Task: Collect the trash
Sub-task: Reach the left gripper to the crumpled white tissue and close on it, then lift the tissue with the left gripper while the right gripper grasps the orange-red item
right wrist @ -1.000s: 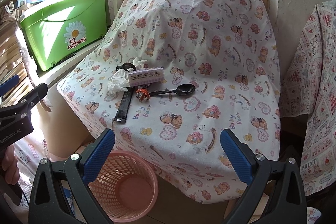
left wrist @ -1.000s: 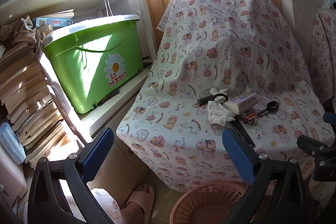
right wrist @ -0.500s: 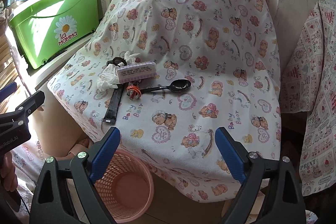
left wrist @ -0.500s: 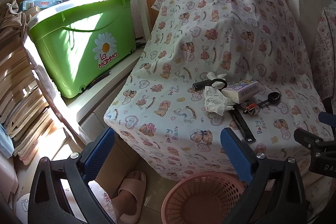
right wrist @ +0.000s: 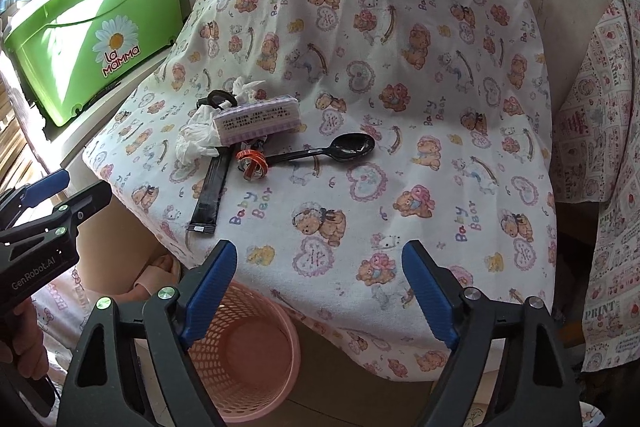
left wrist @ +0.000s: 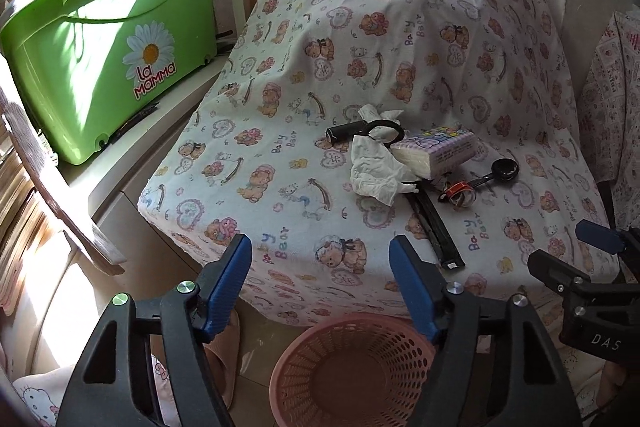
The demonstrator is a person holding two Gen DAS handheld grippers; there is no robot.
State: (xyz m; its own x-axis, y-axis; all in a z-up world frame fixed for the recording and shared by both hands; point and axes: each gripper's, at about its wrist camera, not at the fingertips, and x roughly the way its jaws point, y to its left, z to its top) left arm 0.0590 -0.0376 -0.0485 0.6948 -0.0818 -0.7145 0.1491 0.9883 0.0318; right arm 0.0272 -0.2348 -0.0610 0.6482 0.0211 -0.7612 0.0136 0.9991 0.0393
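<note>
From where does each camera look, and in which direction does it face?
Left wrist: sits behind the left gripper, looks down at the crumpled tissue on the covered table; the right gripper's tip and a slippered foot show.
Right wrist: sits behind the right gripper, looks down at the black spoon; the left gripper and a hand show.
Both share the pink basket and green bin.

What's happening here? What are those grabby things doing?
A person is tidying trash off a cloth printed with bears. The left gripper and right gripper are both empty, their jaws closing on nothing yet. A crumpled tissue, a tissue pack, a black spoon and a black strip lie on the cloth. The pink basket waits on the floor below.
</note>
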